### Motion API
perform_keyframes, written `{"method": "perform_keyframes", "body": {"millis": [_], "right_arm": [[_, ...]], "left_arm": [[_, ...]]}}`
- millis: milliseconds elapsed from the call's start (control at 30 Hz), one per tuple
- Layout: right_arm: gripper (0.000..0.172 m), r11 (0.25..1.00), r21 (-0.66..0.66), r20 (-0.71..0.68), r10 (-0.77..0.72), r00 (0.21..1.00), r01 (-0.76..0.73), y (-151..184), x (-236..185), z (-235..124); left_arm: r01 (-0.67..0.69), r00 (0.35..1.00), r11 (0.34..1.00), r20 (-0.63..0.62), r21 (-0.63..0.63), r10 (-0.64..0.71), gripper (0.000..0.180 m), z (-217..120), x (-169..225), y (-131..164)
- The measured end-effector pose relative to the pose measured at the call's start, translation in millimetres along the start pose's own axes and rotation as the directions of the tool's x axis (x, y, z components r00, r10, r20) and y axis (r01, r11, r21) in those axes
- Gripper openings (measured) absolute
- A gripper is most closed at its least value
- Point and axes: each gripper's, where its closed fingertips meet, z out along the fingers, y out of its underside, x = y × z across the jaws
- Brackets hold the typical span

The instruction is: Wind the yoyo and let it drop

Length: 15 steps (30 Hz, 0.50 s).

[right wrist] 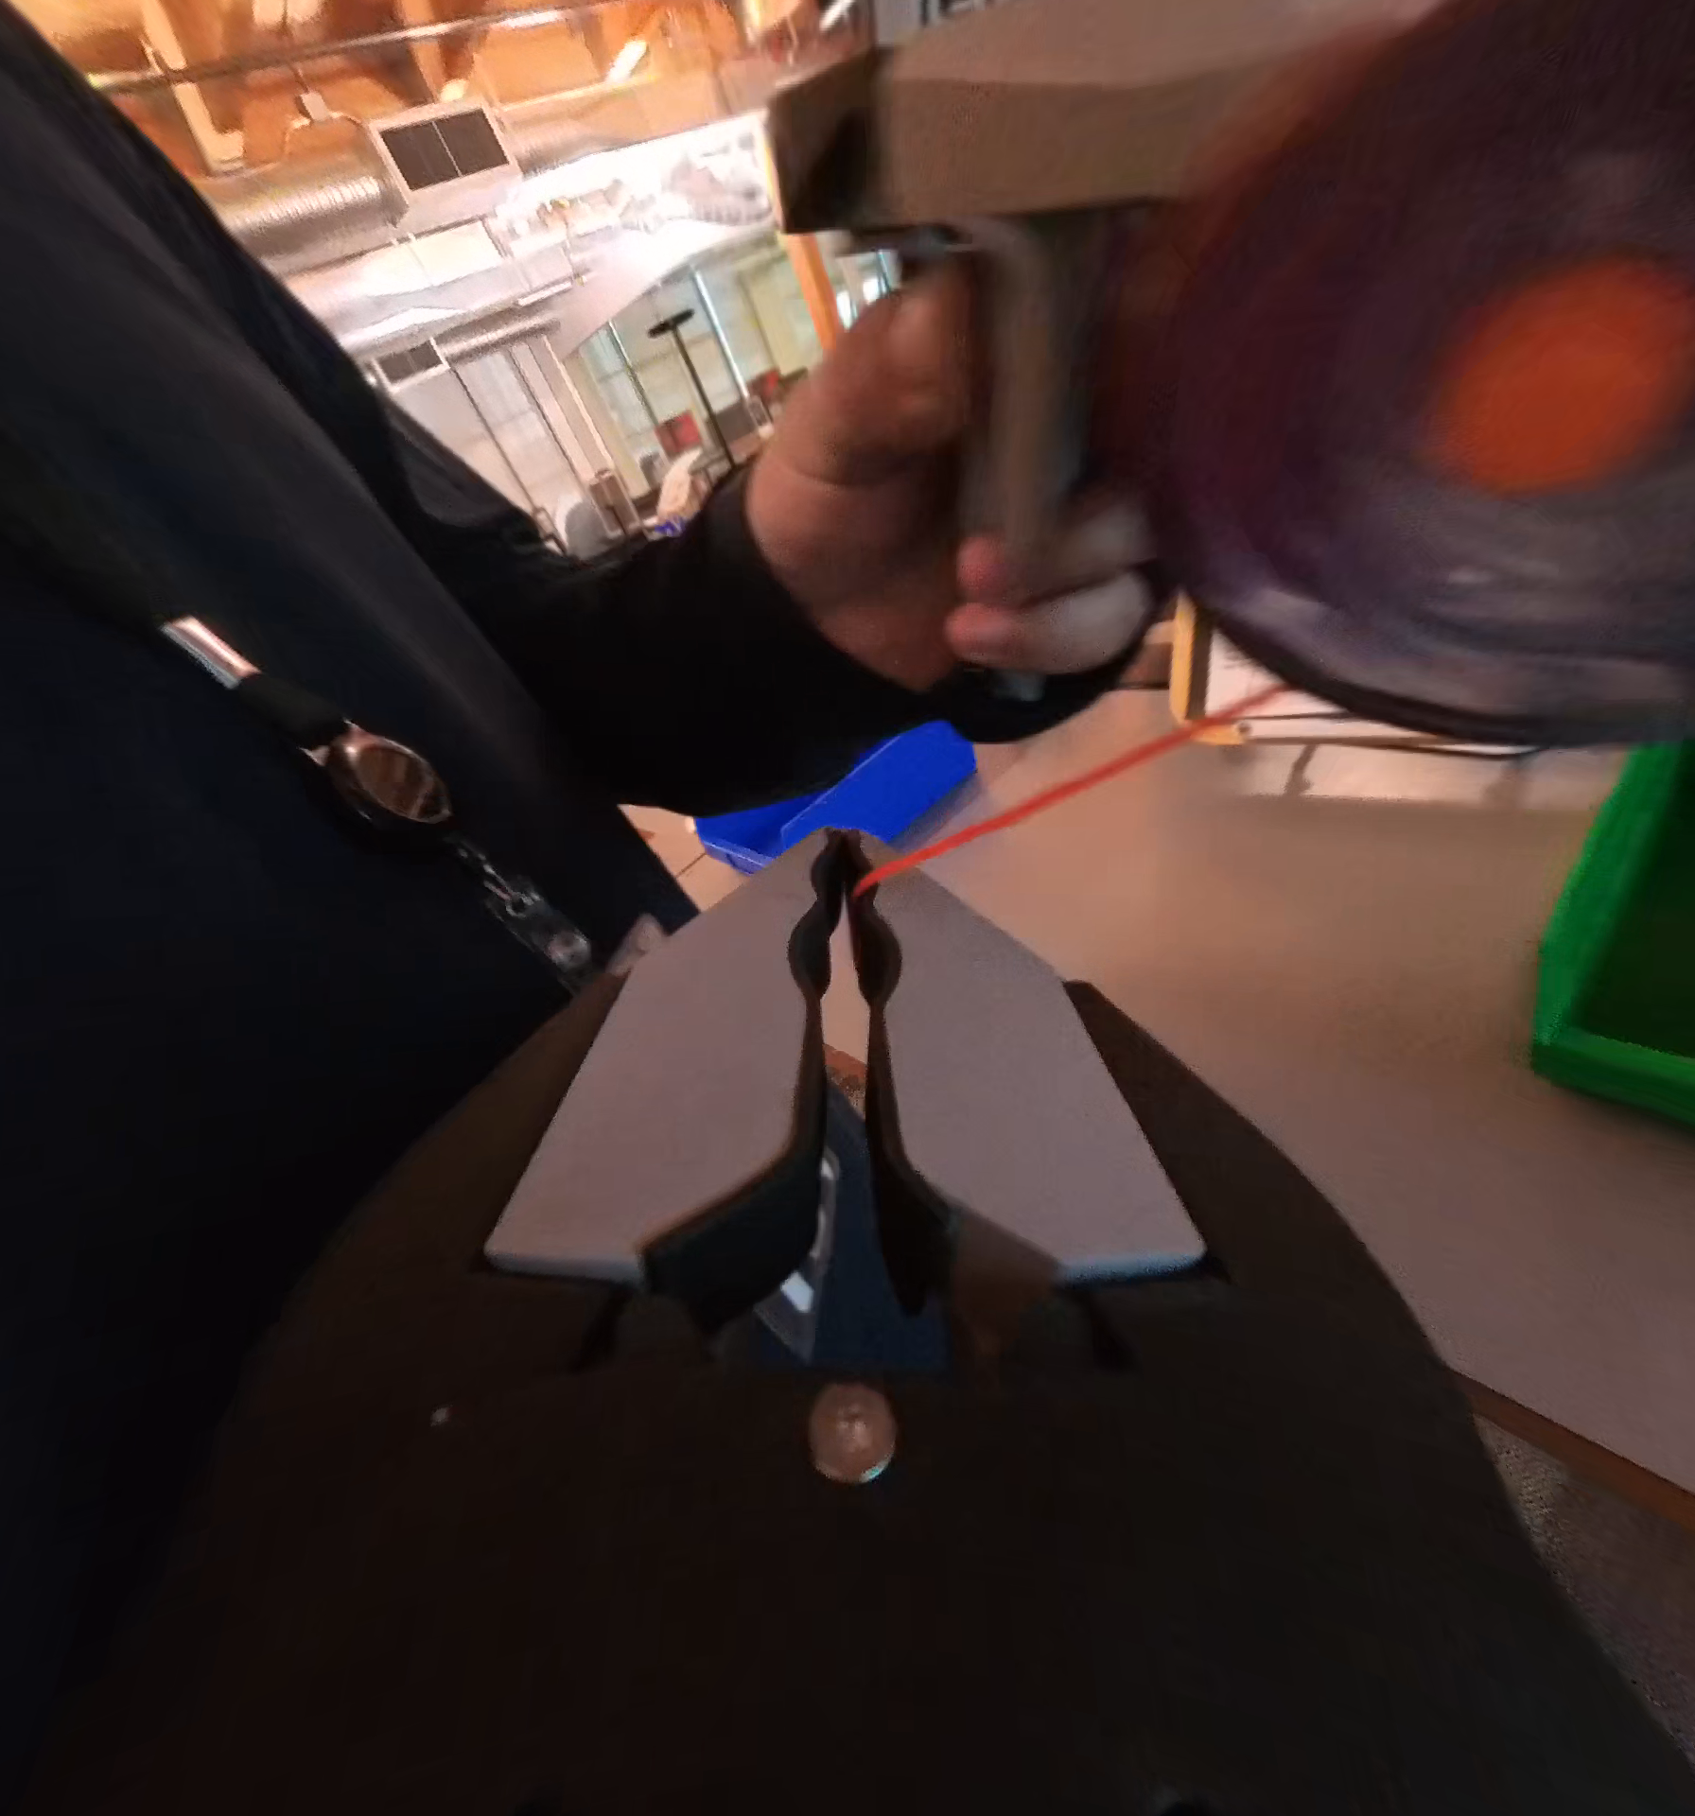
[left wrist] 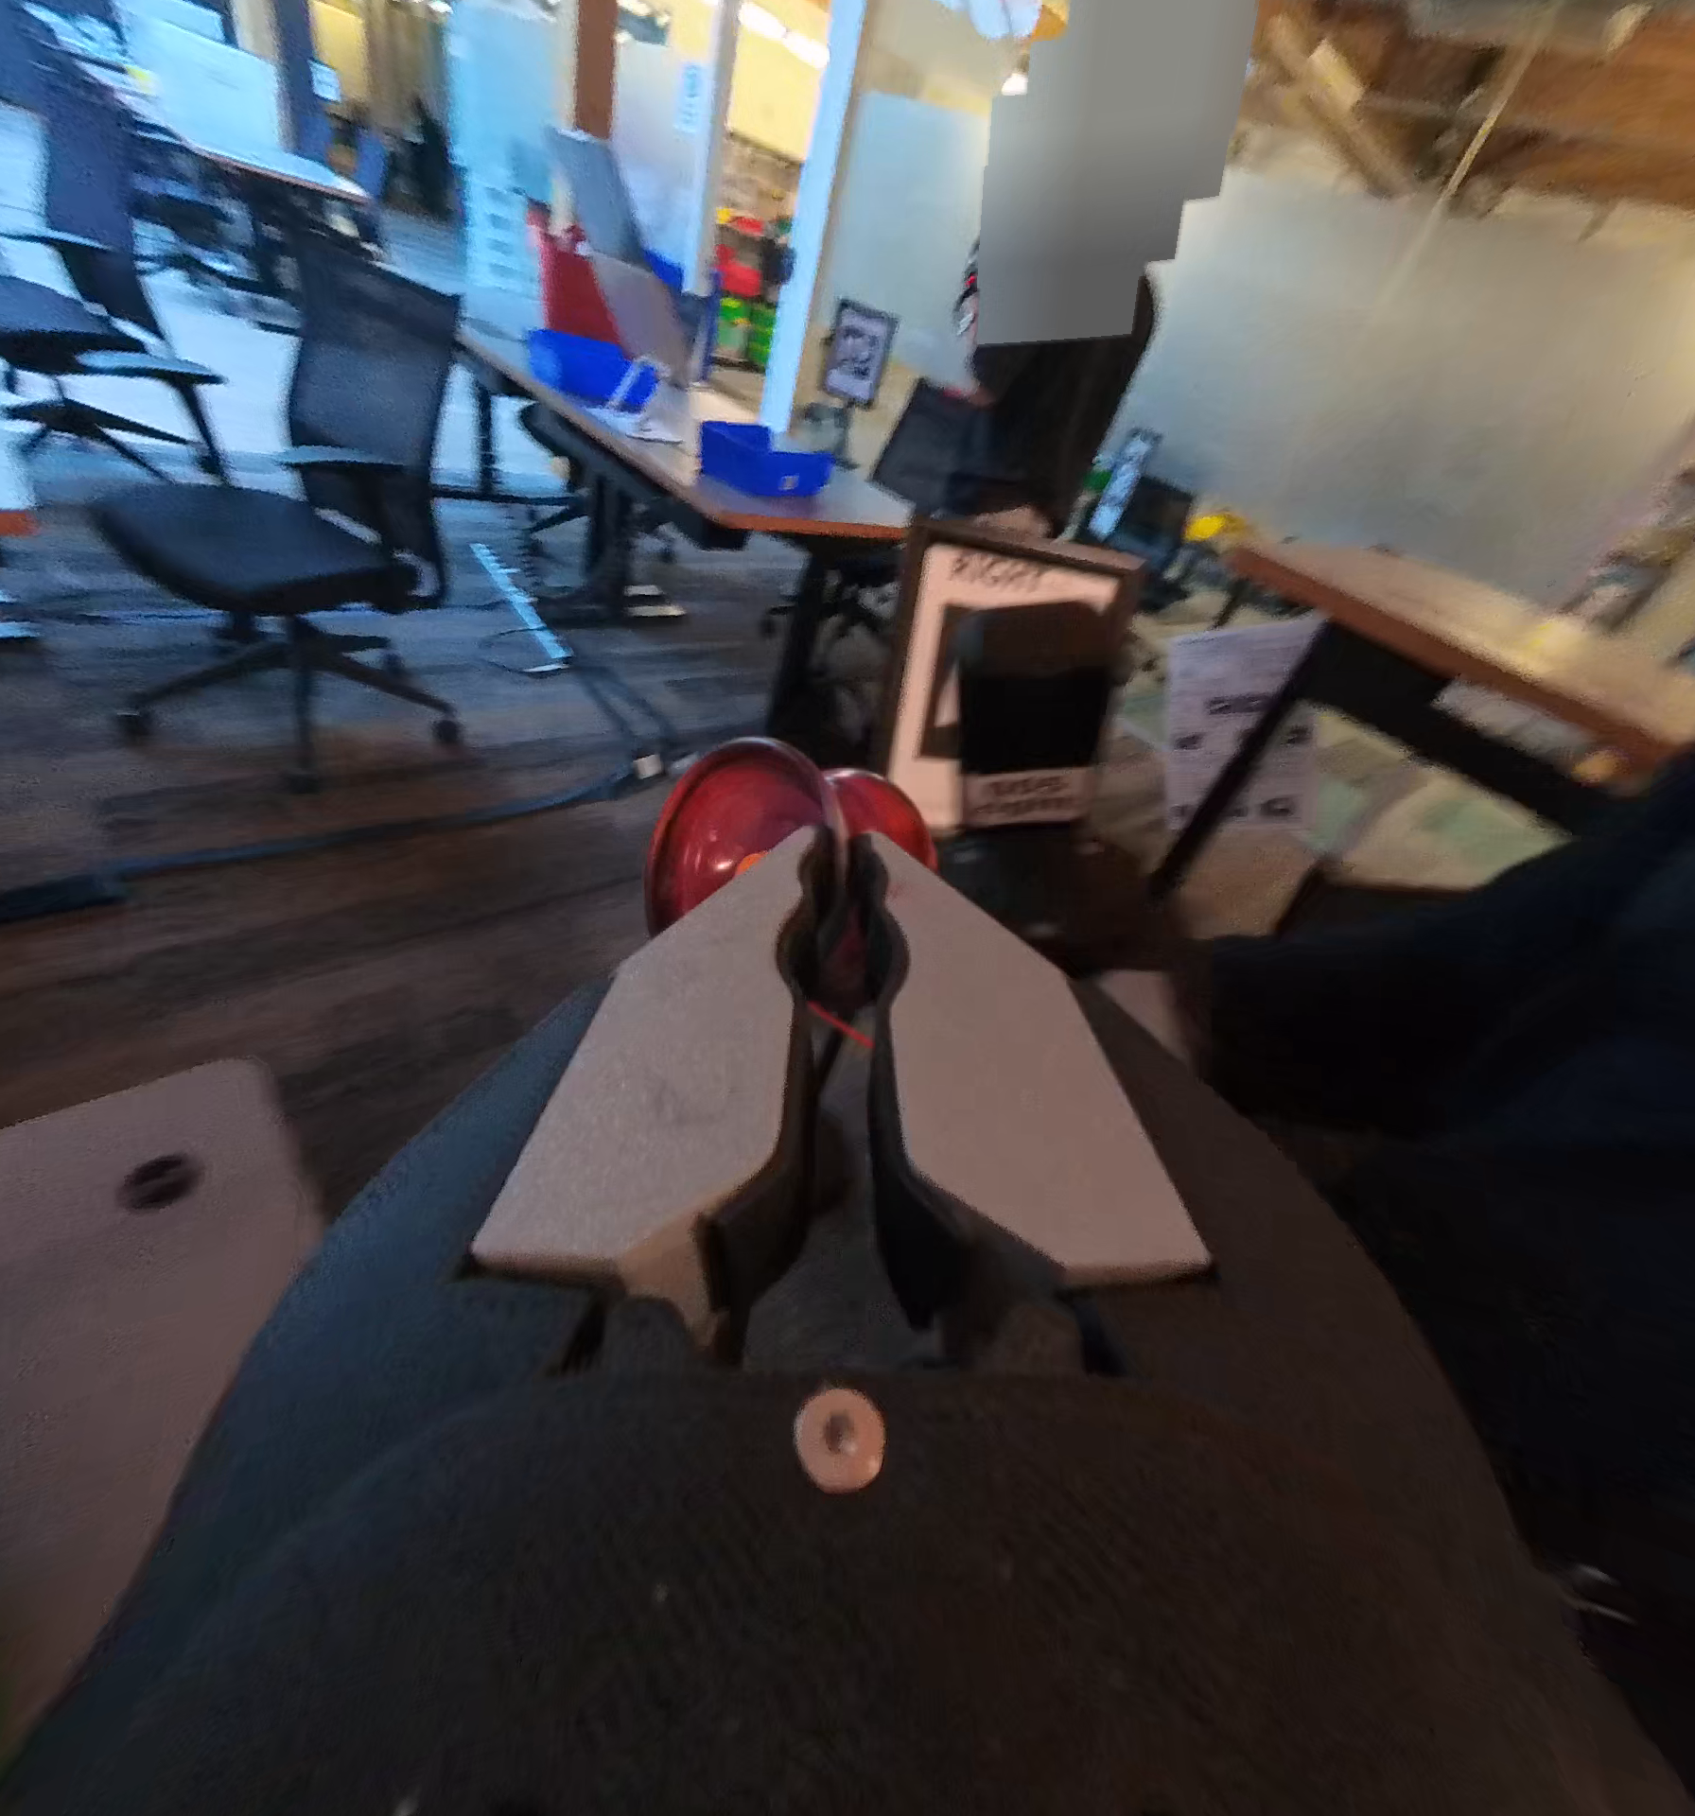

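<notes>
Our left tongs [left wrist: 839, 855] pinch the red yoyo [left wrist: 726, 835] by its rim; our right tongs [right wrist: 844, 850] clamp its red string [right wrist: 1070, 786]. Beyond, we see a blue bin [right wrist: 873, 796] and a green bin [right wrist: 1649, 943], contents hidden.

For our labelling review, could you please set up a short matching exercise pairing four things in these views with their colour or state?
Things:
1. yoyo
2. string
3. bin by the person's sleeve
4. bin at the right edge

Descriptions:
A. green
B. red, clamped at the left gripper's tips
C. blue
D. orange-red, pinched in the right gripper

Pairs: 1-B, 2-D, 3-C, 4-A
</notes>
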Motion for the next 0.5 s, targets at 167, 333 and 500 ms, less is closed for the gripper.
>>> {"method": "perform_keyframes", "body": {"millis": [167, 333, 500], "right_arm": [[0.0, 0.996, -0.081, -0.156, 0.01, 0.988, -0.023, -12, -12, 44], [0.0, 0.972, -0.232, -0.368, -0.068, 0.927, -0.021, -36, -13, 36], [0.0, 0.927, -0.376, -0.36, -0.152, 0.921, 0.006, -28, -17, 37]], "left_arm": [[-0.169, 0.982, 0.979, 0.06, -0.116, 0.177, 0.001, -41, -24, 35], [-0.187, 0.981, 0.978, 0.041, -0.088, 0.191, 0.001, -65, -34, 39], [-0.203, 0.979, 0.979, 0.026, 0.034, 0.202, 0.001, -84, -33, -1]]}}
